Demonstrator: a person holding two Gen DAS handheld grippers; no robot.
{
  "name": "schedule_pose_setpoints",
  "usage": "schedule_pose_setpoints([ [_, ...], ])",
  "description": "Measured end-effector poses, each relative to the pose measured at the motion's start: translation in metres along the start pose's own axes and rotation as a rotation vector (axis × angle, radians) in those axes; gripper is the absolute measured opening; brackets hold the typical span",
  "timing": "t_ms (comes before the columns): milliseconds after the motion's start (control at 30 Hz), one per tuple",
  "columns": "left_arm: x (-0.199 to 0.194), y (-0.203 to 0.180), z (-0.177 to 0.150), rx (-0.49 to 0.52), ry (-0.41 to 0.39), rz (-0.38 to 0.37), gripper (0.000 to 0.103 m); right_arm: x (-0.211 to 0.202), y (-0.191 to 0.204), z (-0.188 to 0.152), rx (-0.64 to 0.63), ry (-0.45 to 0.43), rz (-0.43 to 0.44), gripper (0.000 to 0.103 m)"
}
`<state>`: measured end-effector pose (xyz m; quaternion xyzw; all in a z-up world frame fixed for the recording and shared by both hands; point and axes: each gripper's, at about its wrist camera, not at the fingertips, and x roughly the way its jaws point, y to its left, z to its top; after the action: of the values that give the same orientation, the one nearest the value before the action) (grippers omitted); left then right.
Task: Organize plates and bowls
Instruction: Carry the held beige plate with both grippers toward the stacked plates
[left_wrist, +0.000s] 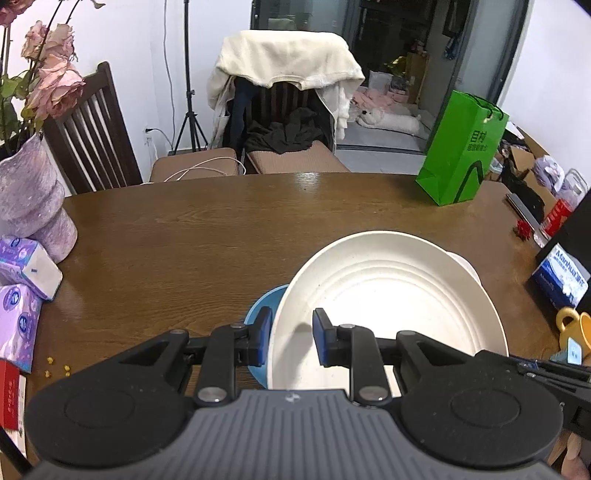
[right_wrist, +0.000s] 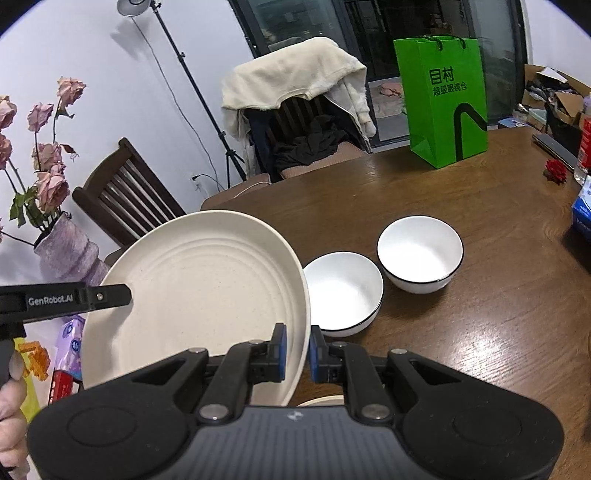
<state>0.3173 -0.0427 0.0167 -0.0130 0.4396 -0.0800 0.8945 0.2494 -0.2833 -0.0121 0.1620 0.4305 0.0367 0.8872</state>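
As its rim sits pinched, right gripper (right_wrist: 296, 349) | clamps cream plate (right_wrist: 199, 291) | lifted

I am working in a lived-in home dining room: a brown wooden dining table (left_wrist: 221, 236), 2 dark slatted wooden chairs (left_wrist: 92, 125), one draped with a cream fleece garment (left_wrist: 288, 59), a lilac ribbed vase of faded pink roses (left_wrist: 33, 199), purple tissue packs (left_wrist: 22, 266), and a green paper shopping bag (right_wrist: 443, 99).
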Motion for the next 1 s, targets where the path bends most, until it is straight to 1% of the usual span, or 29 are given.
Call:
schedule_pose_setpoints([
  [467, 0.000, 0.039, -0.012, 0.022, 0.024, -0.073, 0.024, 0.008, 0.029, -0.020, 0.034, -0.016, -0.049, 0.012],
  [633, -0.006, 0.050, -0.015, 0.034, 0.015, -0.092, 0.024, 0.008, 0.038, -0.030, 0.051, -0.029, -0.061, 0.012],
  [1000, -0.010, 0.071, -0.025, 0.043, 0.026, -0.124, 0.024, 0.005, 0.056, -0.055, 0.087, -0.032, -0.075, 0.012],
])
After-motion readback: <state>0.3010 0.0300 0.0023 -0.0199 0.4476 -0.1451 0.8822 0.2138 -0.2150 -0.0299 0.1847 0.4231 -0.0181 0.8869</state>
